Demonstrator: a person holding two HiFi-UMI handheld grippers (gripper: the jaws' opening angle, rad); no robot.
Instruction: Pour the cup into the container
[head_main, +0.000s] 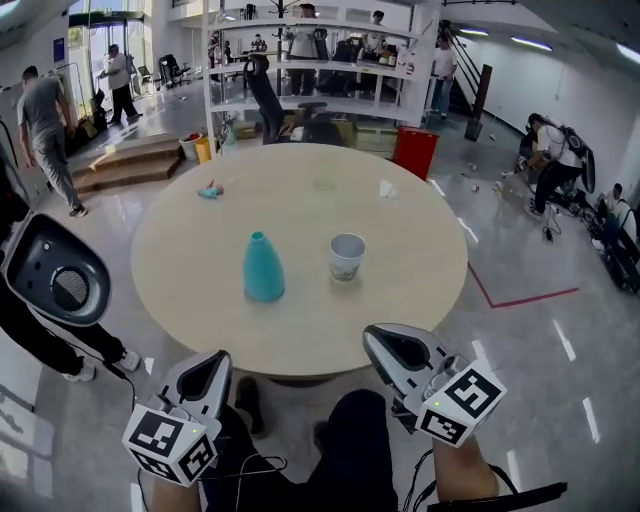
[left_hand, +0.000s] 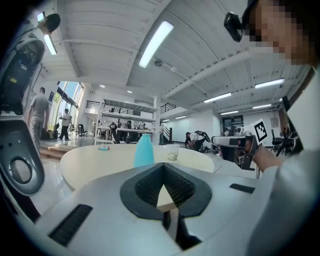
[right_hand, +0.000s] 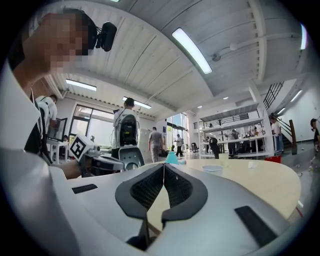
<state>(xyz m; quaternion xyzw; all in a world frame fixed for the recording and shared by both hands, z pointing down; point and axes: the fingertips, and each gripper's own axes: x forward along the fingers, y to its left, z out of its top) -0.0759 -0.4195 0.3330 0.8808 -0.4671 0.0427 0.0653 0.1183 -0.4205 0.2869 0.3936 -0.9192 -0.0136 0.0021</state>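
**Well, both tongs shut and empty, cup standing on the table**

Your left tongs (head_main: 212, 372) and your right tongs (head_main: 385, 345) both hang just off the near edge of the round table (head_main: 200, 300), over your lap and well apart from each other. In the left gripper view your left tongs have their ribbed pads (left_hand: 150, 186) meeting at the tip with nothing between them. The right gripper view shows the same: tips pressed together, nothing clamped.

The cup (head_main: 347, 257) stands upright near the middle of the table, on your right side. The teal container (head_main: 264, 268) stands upright near it on the left, not touching it. Neither of your tongs touches either one. A small teal and pink thing (head_main: 210, 190) lies further back on the left.
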